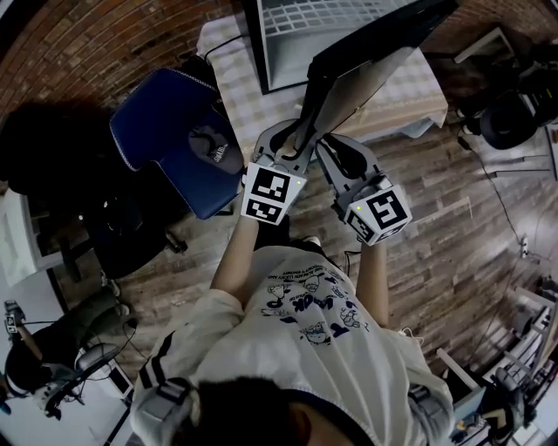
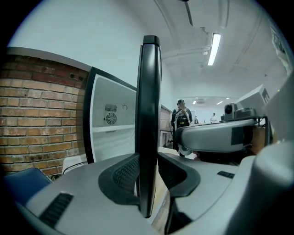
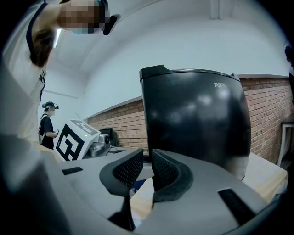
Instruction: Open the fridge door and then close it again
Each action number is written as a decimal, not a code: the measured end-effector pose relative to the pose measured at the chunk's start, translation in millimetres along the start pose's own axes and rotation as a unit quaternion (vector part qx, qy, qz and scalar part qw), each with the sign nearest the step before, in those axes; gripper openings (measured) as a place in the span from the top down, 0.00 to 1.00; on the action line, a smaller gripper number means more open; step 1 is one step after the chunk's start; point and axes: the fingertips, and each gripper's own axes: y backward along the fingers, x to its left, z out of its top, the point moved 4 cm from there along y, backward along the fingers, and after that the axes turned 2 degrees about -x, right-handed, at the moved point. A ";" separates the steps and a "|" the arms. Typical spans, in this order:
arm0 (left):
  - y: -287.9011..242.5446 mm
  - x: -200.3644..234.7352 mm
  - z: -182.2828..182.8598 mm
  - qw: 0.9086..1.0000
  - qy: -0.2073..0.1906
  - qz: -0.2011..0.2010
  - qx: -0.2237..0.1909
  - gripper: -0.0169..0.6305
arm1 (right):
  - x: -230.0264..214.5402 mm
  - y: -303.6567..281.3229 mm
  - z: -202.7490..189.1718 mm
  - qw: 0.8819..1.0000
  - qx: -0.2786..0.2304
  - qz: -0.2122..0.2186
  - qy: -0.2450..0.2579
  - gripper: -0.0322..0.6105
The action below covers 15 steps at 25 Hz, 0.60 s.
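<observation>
Two grippers in use, one per hand. My left gripper point(image 2: 149, 172) has the free edge of the fridge door point(image 2: 149, 92) standing between its jaws. The left pad point(image 2: 125, 173) lies against the door and the right pad point(image 2: 174, 172) shows a thin gap, so the hold is released, not clenched. My right gripper point(image 3: 147, 169) sits just beside the left one, facing the door's dark outer face. Its jaws stand nearly together with a narrow slot, and I see nothing pinched in it

Two marker cubes, one on each gripper: left cube point(image 1: 272, 193), right cube point(image 1: 379, 216)

One fridge point(image 1: 288, 52), a small unit standing on one table point(image 1: 231, 96) with a checked cloth. One door, standing wide open; in the head view it reaches from the cabinet toward me

Container: the fridge cabinet. Inside it are white walls, one wire shelf point(image 1: 340, 17) and one round vent grille point(image 2: 110, 119) on the back wall. Whether anything rests on the shelf I cannot tell

One blue chair point(image 1: 174, 131) left of the table, with one dark item point(image 1: 212, 144) lying on its seat. Brick wall point(image 2: 41, 114) beside the fridge. One lit ceiling strip point(image 2: 213, 48) overhead
</observation>
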 end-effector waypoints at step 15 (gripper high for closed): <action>-16.3 66.9 3.4 1.000 0.007 0.008 0.001 0.75 | -32.2 -52.6 5.8 0.997 0.001 -0.074 0.009 0.84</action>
